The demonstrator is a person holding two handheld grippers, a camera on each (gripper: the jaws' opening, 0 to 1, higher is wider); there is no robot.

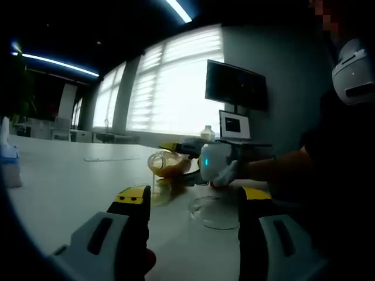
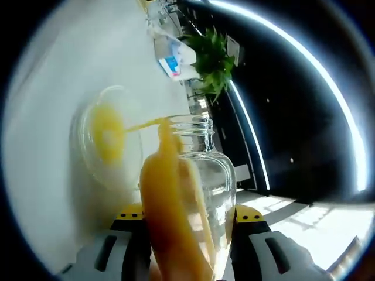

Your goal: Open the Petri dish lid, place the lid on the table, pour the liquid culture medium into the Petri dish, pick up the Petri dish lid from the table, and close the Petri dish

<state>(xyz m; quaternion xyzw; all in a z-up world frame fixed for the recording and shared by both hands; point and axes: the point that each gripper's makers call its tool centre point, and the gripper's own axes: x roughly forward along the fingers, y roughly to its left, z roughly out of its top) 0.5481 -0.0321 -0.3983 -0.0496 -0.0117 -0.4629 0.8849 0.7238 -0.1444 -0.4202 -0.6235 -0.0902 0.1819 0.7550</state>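
Petri dish (image 2: 105, 137) taking yellow stream | right gripper (image 2: 187, 225) clamps tilted jar (image 2: 187, 205) | left gripper (image 1: 193, 202) apart, lid (image 1: 214, 212) ahead

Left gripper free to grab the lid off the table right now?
Probably yes. The left gripper is open and empty, and the lid lies on the table just ahead between its jaws. The right gripper pours from the jar farther back.

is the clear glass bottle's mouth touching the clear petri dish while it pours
Apart. In the right gripper view the clear glass bottle is tipped, and a thin yellow stream crosses a visible gap from its mouth to the clear petri dish.
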